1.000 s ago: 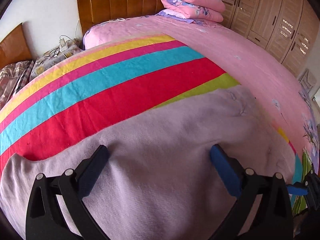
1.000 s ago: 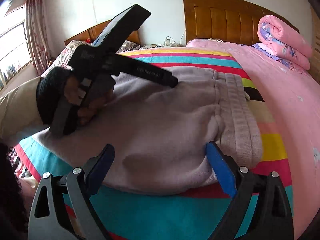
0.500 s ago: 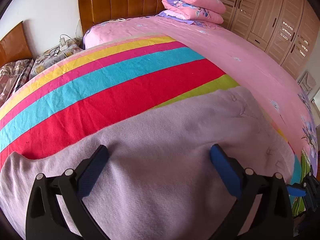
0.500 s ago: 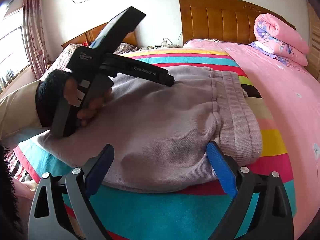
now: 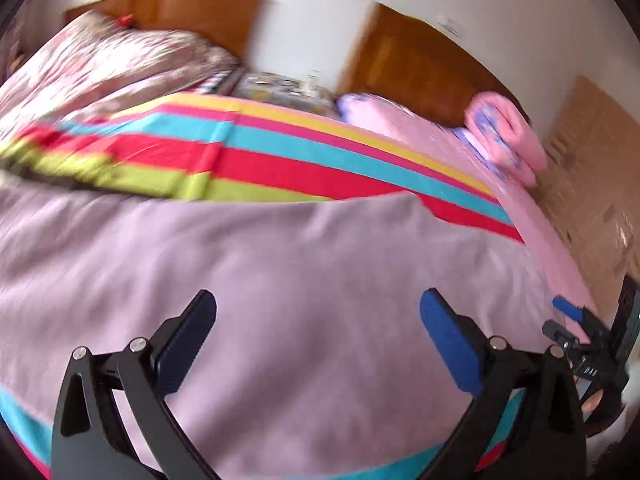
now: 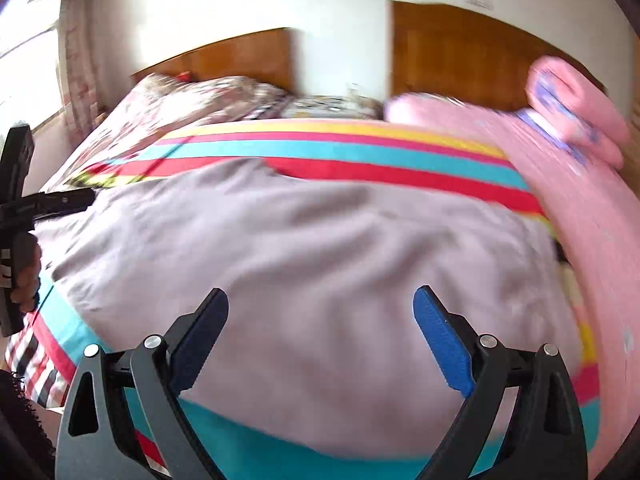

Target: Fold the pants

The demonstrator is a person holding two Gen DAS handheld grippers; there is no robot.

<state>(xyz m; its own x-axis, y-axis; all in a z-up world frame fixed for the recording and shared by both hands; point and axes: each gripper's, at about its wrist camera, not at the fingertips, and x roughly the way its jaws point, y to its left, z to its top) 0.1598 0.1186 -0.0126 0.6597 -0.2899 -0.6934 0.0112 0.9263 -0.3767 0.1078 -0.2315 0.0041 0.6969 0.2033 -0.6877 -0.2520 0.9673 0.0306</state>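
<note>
1. My left tongs (image 5: 318, 340) hang with jaws wide apart above the lilac pants (image 5: 280, 300), gripping nothing; the blue pads (image 5: 448, 344) frame bare cloth.

2. My right tongs (image 6: 320, 336) are likewise spread and empty, poised over the same pants (image 6: 304, 280), near the edge closest to me.

3. The pants lie spread across the striped blanket (image 6: 340, 148) on the bed, a broad flat panel with soft creases. Both views are blurred, so I cannot tell waistband from cuffs here.

4. In the right view my left tongs (image 6: 52, 202) show at the far left, off the garment's left end, with my hand (image 6: 26, 280) on the handle. In the left view my right tongs (image 5: 568, 312) sit at the right edge.

5. A rolled pink quilt (image 6: 576, 108) rests by the headboard (image 6: 460, 52), well apart from the work.

6. The step, as I judge it: take hold for a fold. To do it well, I should bring each pair of tongs down onto an edge rather than mid-panel, pinch all layers together, and keep both grips level so the cloth lifts without skewing.

7. The risk I see: catching the blanket beneath with the pants, or grabbing only the top layer.
</note>
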